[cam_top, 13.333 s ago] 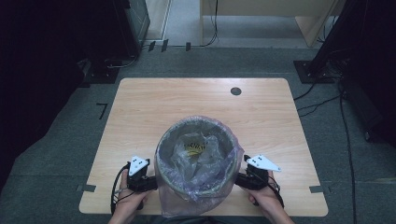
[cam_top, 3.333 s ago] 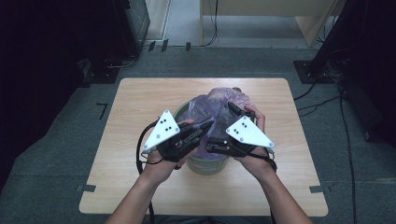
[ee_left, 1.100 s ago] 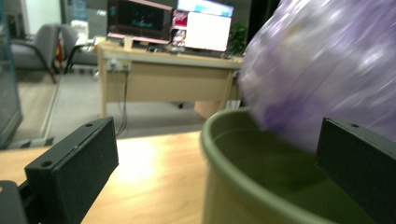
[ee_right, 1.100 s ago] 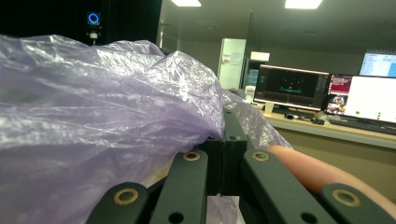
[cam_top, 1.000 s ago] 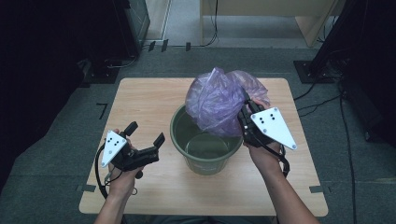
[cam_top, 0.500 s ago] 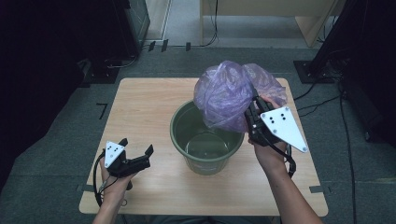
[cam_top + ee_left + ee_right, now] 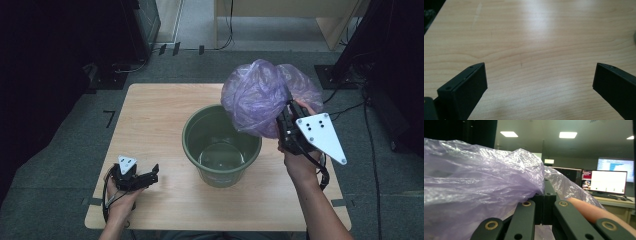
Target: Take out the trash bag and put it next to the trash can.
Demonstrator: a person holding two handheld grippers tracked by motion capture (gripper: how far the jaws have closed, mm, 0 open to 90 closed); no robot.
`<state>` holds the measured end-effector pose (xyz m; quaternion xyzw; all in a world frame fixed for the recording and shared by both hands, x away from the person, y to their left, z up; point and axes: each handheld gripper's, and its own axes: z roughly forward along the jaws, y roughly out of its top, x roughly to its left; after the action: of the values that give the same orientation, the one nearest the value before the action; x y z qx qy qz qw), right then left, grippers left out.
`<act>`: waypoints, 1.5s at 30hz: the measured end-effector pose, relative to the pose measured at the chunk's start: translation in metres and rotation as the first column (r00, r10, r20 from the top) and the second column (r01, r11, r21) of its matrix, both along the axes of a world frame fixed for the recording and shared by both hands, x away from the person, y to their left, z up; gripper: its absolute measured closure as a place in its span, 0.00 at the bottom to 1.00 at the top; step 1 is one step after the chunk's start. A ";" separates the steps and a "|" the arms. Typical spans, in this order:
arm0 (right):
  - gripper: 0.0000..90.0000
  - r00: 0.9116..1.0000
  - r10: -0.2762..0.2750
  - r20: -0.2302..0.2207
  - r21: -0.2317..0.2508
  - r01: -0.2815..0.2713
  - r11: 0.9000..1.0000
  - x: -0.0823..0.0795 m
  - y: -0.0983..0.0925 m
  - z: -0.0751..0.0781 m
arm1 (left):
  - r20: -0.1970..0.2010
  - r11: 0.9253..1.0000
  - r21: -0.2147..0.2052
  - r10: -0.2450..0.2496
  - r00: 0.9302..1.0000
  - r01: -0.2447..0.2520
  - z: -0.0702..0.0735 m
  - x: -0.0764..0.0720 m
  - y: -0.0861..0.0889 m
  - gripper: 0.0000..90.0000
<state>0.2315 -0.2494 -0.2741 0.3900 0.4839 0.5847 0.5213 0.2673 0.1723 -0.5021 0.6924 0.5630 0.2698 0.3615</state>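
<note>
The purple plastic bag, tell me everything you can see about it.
The purple plastic bag is thin, translucent, crinkled film, gathered into a bulging bundle. It hangs in the air over the far right rim of the green bucket, clear of the table. The right gripper is shut on a pinch of its film; nothing else touches it.

Crumpled purple plastic bag [image 7: 262,97] (bunched, translucent) held above green bucket [image 7: 222,145].

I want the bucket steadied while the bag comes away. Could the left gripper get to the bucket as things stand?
Probably yes: the left gripper is open, low over the table, with bare wood between it and the bucket.
</note>
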 end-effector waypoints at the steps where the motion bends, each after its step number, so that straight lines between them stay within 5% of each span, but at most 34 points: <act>1: 1.00 1.000 -0.004 0.000 0.002 0.004 1.000 0.000 -0.002 0.000 | -0.011 1.000 0.000 0.003 1.000 -0.003 -0.002 0.001 0.000 0.00; 19: 1.00 0.991 -0.127 -0.052 0.022 0.128 0.992 0.011 -0.045 -0.023 | -0.137 0.998 0.067 0.024 0.990 -0.015 -0.017 0.009 -0.003 0.00; 31: 1.00 0.975 -0.186 -0.124 0.022 0.190 0.982 0.034 -0.056 -0.055 | -0.139 0.997 0.069 0.026 0.990 -0.017 -0.017 0.010 -0.004 0.00; 45: 1.00 0.948 -0.238 -0.213 -0.005 0.242 0.970 0.069 -0.044 -0.097 | -0.139 0.997 0.070 0.036 0.990 -0.026 -0.017 0.011 -0.004 0.00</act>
<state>0.3009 -0.2936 -0.3715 0.5115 0.4796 0.4772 0.5298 0.2779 0.1679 -0.5194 0.7127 0.5883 0.2450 0.2931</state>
